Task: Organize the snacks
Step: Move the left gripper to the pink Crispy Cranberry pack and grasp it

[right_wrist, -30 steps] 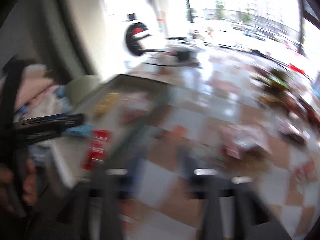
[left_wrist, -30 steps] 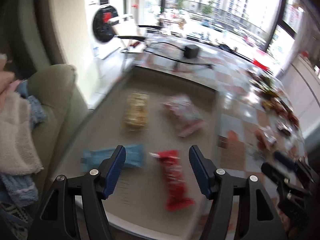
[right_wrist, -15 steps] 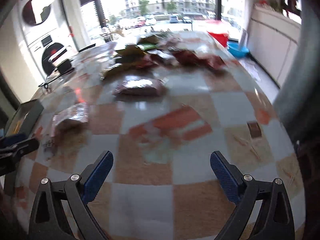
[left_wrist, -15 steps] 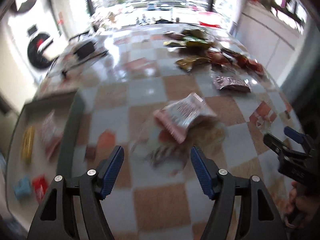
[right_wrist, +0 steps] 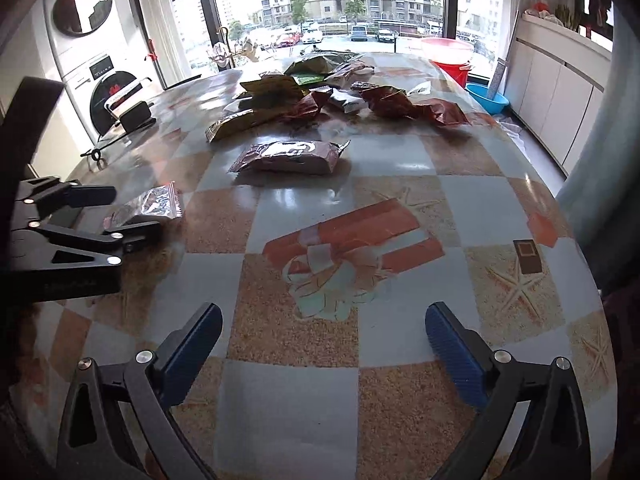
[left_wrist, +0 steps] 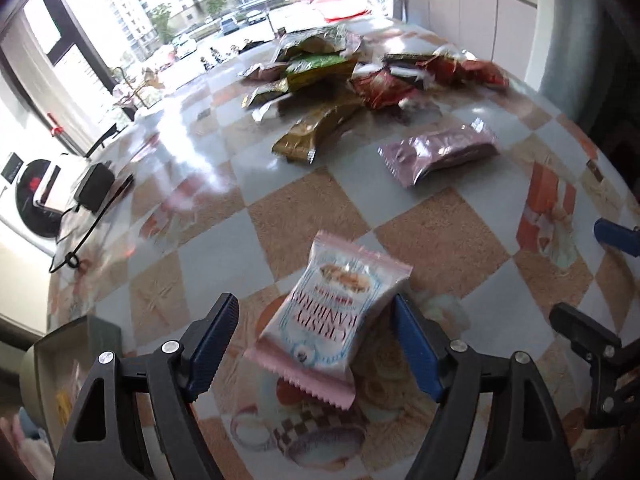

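Your left gripper [left_wrist: 316, 330] is spread wide around the pink snack packet [left_wrist: 334, 318], whose long axis points straight ahead, toward the tabletop's [left_wrist: 304, 200] far edge. It sits closer to your right-hand finger. Your right gripper [right_wrist: 322, 342] is released, empty and farther off.

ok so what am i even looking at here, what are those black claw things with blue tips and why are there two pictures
Those claws are hand-held grippers, not a robot: a person holds one in each hand, and each carries a wide-angle camera looking out along its two blue-padded fingers. One picture comes from the left gripper, the other from the right gripper.

Both look over a glossy checkered tablecloth with a heap of crinkly foil snack bags at the far end. Nearer lies a dusky pink flat foil packet.

The left gripper is open around a pink-and-white snack packet with blue lettering; its right pad seems to touch the packet, and the jaws have not closed. The right gripper is open and holds nothing. At the left view's lower left edge, a grey tray corner shows.
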